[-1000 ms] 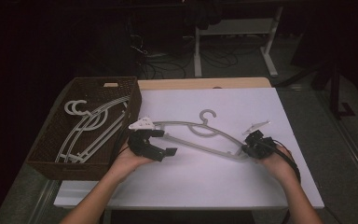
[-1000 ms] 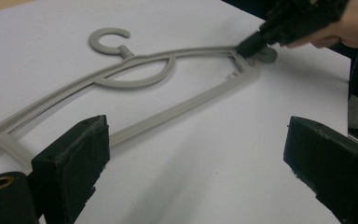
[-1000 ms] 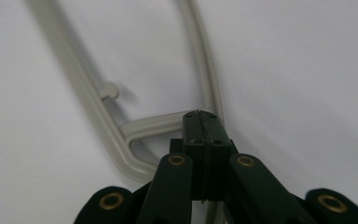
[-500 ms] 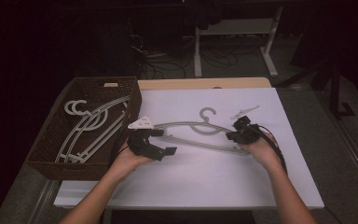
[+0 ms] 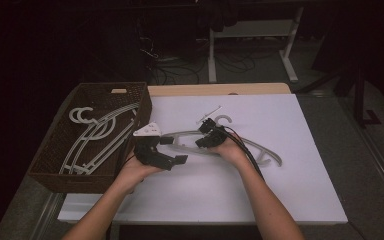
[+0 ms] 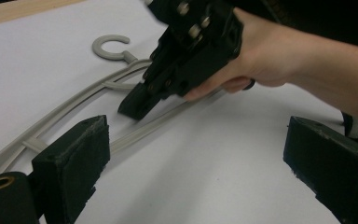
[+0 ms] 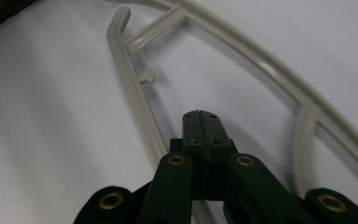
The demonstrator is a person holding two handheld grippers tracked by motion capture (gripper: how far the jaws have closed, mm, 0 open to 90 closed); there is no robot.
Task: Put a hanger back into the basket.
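Right hand-held gripper (image 5: 203, 141) sits over the middle of the pale grey plastic clothes hanger (image 5: 260, 148) that lies flat on the white surface (image 5: 300, 190); it has slid leftward along the hanger from the hanger's right end within the last second. In the right gripper view its 2 black jaws are pressed together with nothing between them, their tip (image 7: 201, 122) hovering just beside the hanger's lower bar (image 7: 135, 93), and I cannot tell whether it touches. The left gripper view shows this same gripper (image 6: 137, 105) pointing down at the bar below the hanger's hook (image 6: 109, 46).

Left hand-held gripper (image 5: 172, 159) rests near the hanger's left end, close to the dark brown woven basket (image 5: 55, 167). Its 2 jaws are spread wide, as the left gripper view shows, one padded finger (image 6: 72, 154) low at the left and the other far to the right, with bare surface between them. The basket stands at the left edge of the surface and holds several more pale hangers (image 5: 92, 137).
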